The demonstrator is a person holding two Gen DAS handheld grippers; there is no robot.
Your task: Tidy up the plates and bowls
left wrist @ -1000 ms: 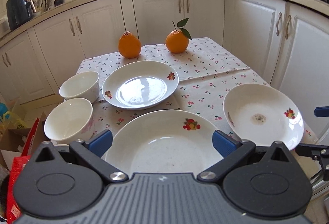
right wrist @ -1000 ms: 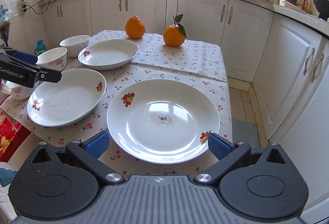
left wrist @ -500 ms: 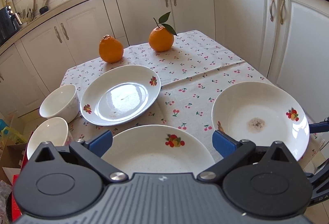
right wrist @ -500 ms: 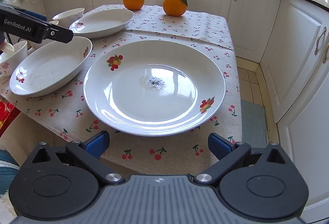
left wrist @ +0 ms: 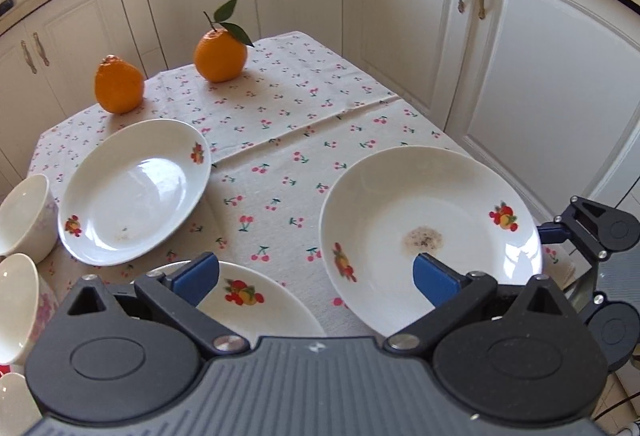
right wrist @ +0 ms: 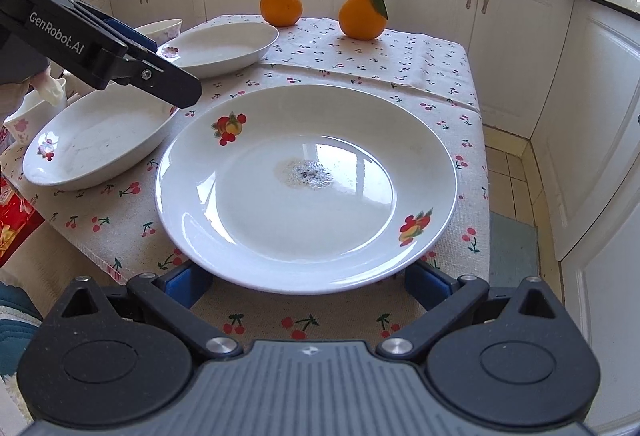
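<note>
The right tool (right wrist: pixel 308 282) is wide open with nothing in it, its two blue pads down at the near rim of the big plate (right wrist: pixel 306 187), one tucked under the edge on each side, so it looks lined up to take that rim. The left tool (left wrist: pixel 316 274) is spread wide and empty too, hovering over the near-left plate (left wrist: pixel 276 312) with one pad sitting in front of the big plate's left edge. If the plan is stacking, I'd say pinch only the rim lip, not reach deep, since the glaze looks slick and a shallow plate will tilt once it's lifted by one side; keep it level and low. That plate overhangs the table (right wrist: pixel 436 63) edge a bit at the front, which helps get a pad under it. There's a dried speckled stain in its middle, so it probably goes on top of a pile or stays apart. Farther out sit the far plate (left wrist: pixel 132 191), two bowls at the left, the rear bowl (left wrist: pixel 26 215) and the front bowl (left wrist: pixel 16 304), and two oranges, one plain (left wrist: pixel 119 83) and one with a leaf (left wrist: pixel 221 55), well clear at the back.
</note>
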